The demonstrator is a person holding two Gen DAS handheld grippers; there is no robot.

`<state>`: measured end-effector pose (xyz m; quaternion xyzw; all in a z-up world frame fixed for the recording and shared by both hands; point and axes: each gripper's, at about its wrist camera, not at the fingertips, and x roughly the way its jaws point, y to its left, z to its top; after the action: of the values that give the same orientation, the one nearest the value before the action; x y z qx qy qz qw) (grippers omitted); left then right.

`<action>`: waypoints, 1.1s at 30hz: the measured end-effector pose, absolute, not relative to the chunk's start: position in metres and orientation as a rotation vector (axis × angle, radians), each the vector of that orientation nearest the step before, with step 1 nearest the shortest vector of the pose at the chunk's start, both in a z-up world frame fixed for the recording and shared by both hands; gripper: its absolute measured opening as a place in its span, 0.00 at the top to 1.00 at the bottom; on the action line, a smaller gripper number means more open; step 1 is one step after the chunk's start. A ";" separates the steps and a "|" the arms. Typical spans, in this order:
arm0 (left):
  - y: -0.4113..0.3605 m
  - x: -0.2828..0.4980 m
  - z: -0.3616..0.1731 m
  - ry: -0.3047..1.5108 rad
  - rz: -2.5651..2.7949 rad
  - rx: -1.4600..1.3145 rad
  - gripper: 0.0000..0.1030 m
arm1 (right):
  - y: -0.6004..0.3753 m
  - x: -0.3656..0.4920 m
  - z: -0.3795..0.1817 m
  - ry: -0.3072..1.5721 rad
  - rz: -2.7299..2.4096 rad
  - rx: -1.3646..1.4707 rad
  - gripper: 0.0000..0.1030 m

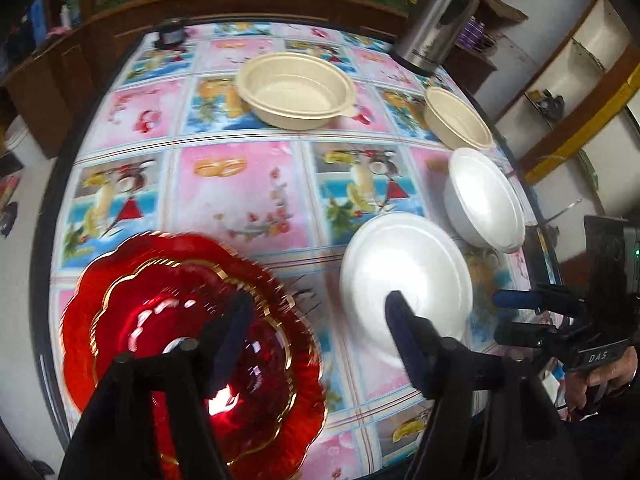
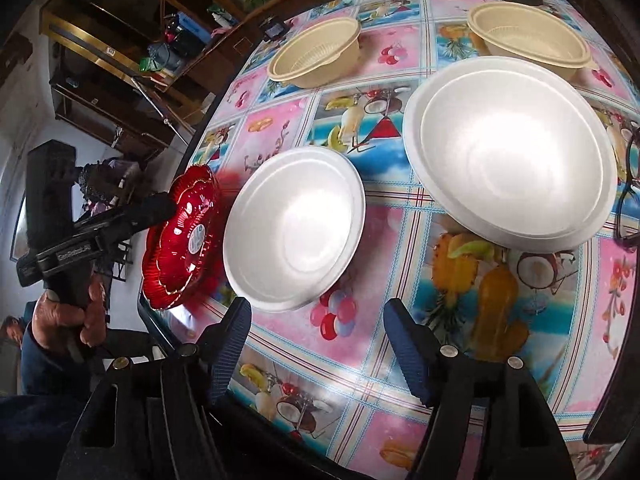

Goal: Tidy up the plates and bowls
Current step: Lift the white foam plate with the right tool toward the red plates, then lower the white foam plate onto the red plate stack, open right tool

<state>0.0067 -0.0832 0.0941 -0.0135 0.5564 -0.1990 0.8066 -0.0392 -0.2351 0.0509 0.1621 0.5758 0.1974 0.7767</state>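
**Both grippers spread wide above the dishes**

Motion blur is smearing the red scalloped plates (image 1: 192, 344) in the left wrist view — two gold-rimmed plates seem to be sitting one inside the other, but the blur is making the count hard to confirm. The left gripper (image 1: 320, 332) is covering part of their near side with one finger (image 1: 232, 328). In the right wrist view the red plates (image 2: 182, 240) are showing at the table's left edge, just beside the nearer white foam bowl (image 2: 294, 228), and whether the two are touching cannot be told.

The steel flask (image 1: 436, 20) at the far right is being cut off at the top, and a pair of glasses (image 2: 628, 188) is running out of the right edge.

The left gripper is hovering with its jaws wide apart and gripping nothing, one finger over the red plates and the other over the near white foam bowl (image 1: 406, 284). The right gripper (image 2: 316, 344) is likewise hanging wide and empty, low over the patterned tablecloth (image 2: 400, 360), near that bowl. The left hand (image 2: 70, 316) is wrapping its handle.

The larger white foam bowl (image 2: 510, 152) is lying farther right; two beige bowls (image 2: 316, 54) (image 2: 528, 40) are standing at the far side, well apart.
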 end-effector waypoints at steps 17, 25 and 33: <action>-0.156 0.033 0.037 1.366 -0.535 0.200 0.88 | -0.240 -0.010 0.020 1.304 0.349 0.399 0.69; -0.163 0.018 0.052 1.304 -0.546 0.201 0.88 | -0.245 -0.017 0.027 1.287 0.292 0.416 0.89; -0.122 0.006 0.089 1.222 -0.493 0.110 0.88 | -0.221 -0.014 0.063 1.261 0.365 0.343 0.89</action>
<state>0.0061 -0.1222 0.0885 0.0510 0.5675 -0.2290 0.7892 -0.0138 -0.2211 0.0630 0.1588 0.5834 0.1689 0.7784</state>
